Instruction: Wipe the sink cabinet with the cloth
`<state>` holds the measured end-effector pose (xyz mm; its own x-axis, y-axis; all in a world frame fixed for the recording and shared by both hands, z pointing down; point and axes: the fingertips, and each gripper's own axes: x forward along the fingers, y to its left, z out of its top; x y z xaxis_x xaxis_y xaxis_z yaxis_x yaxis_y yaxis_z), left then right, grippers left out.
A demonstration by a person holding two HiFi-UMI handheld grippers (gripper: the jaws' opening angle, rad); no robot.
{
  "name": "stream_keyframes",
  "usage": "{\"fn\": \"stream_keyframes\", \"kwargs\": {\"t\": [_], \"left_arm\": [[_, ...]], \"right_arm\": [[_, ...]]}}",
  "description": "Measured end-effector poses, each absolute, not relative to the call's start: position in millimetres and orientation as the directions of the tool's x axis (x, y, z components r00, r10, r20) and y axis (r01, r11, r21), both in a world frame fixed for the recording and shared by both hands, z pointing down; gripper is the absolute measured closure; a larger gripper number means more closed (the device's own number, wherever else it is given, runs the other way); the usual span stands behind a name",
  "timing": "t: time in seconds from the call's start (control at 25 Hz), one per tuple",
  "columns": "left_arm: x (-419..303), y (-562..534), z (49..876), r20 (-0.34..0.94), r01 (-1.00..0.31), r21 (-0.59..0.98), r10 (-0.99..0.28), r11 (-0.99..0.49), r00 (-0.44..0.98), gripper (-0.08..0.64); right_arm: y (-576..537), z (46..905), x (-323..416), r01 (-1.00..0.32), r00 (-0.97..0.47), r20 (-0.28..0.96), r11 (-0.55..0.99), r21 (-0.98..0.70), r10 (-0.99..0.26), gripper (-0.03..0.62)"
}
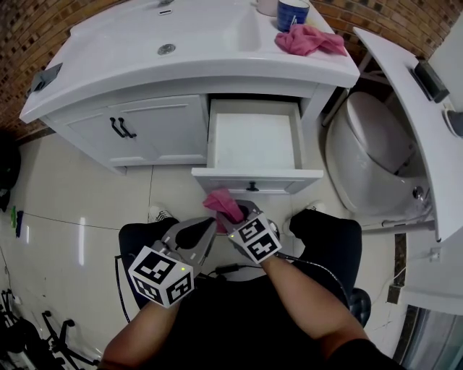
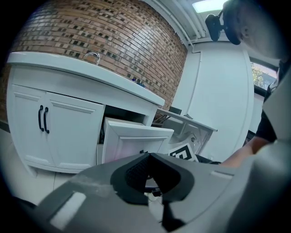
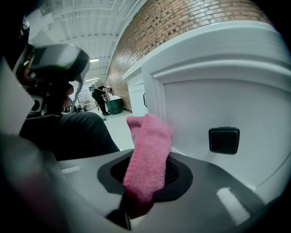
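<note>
A blue mug [image 1: 292,13] stands at the back, close to the brick wall [image 1: 29,36], with a white cup [image 1: 266,6] just beside it on the left. A crumpled pink rag [image 1: 309,39] lies just in front of the mug. To the right sits a white toilet [image 1: 365,155], its lid down. Further right, a white panel [image 1: 427,137] slants across and carries a small dark device [image 1: 431,79]. The floor [image 1: 65,209] is pale glossy tile. Far off in the right gripper view, a person [image 3: 101,96] bends beside a green bin [image 3: 115,104].
</note>
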<state>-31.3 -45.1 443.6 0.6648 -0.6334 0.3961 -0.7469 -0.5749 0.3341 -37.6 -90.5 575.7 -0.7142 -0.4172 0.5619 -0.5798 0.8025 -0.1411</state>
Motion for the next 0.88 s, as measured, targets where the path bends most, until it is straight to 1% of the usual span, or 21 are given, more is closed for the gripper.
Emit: {"fn": "stream_keyframes", "kwargs": {"t": [0.16,0.36,0.56,0.88], "left_arm": [[-26,-47,441,0.388,-0.739,0.336,-0.629,-0.584,0.674,0.555],[-22,-48,438,0.376,-0.731,0.340,-0.626,-0.592,0.683,0.555],[-14,-50,433,0.357,-0.714,0.350,-0.618,-0.607,0.700,0.555],[-6,-46,433,0.359,-0.706,0.350,-0.607,-0.616,0.709,0.555]], "right_arm": [[-97,587,-18,-0.625,-0.678,0.594,0.766,-0.153,-0.434,0.499],[-107,597,21,-0.711,-0.613,0.631,0.679,-0.180,-0.475,0.499],[-112,596,60,-0.778,-0.540,0.674,0.605,-0.170,-0.504,0.499],[-119,580,114,-0.846,-0.483,0.657,0.504,-0.177,-0.579,0.499]]}}
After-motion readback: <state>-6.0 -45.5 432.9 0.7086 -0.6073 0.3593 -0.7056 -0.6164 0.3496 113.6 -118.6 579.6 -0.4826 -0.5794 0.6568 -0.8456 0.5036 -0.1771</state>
